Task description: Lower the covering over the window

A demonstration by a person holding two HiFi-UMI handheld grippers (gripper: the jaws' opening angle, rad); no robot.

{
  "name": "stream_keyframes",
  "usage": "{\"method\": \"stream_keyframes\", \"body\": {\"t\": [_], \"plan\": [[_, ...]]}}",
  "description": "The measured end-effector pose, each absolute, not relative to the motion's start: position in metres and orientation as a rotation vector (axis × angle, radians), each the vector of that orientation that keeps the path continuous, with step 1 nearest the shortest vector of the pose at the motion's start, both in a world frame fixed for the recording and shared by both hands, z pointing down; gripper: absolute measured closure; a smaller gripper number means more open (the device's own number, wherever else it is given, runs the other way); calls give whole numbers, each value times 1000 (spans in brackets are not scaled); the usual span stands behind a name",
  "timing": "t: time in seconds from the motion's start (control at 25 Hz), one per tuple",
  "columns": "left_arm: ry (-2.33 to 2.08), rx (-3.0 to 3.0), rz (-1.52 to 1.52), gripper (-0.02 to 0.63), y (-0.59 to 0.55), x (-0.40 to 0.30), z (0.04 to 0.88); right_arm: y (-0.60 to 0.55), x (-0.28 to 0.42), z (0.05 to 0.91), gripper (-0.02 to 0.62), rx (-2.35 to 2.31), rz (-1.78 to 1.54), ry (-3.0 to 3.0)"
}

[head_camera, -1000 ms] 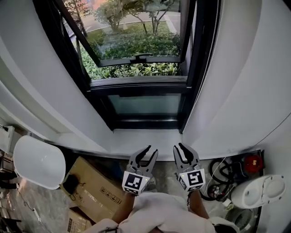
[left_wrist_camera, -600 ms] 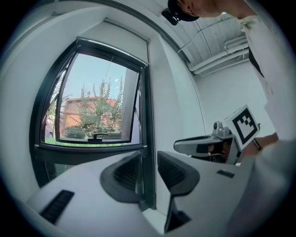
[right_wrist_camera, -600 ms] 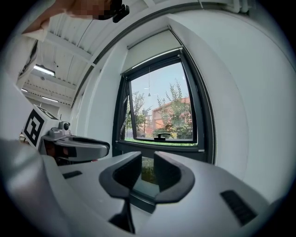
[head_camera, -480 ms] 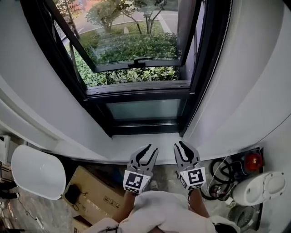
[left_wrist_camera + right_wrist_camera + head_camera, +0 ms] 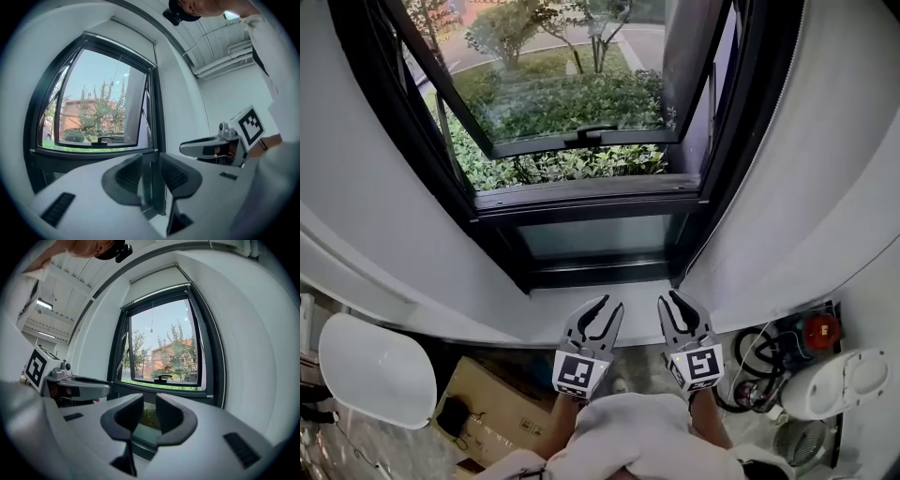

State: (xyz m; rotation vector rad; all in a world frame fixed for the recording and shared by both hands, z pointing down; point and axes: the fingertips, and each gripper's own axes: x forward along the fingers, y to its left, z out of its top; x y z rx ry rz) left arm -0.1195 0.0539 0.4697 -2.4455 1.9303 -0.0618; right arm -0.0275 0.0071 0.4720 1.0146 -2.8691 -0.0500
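The black-framed window fills the upper head view, its sash tilted outward with a handle on the lower rail. No covering hangs over the glass; a rolled-up housing lines the top of the recess. A thin cord hangs in front of the pane, and a bead chain runs down the right jamb. My left gripper and right gripper sit side by side below the sill, pointing level at the window. Both are open with nothing between their jaws, as the left gripper view and right gripper view also show.
A white sill juts out just ahead of the grippers. On the floor stand a white round seat and a cardboard box at the left. At the right are a white appliance, a red device and coiled cables.
The whole view has drawn nearer to the window, which now looks larger and higher in the head view. Both grippers moved forward with it, side by side, jaws unchanged.
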Motion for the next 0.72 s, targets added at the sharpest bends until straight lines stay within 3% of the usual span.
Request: {"method": "stream_keyframes", "body": {"t": [0.72], "plan": [[1963,-2389,-67,488,-7,-150,466,-59,-54,466,518,996,-78,-2889]]}}
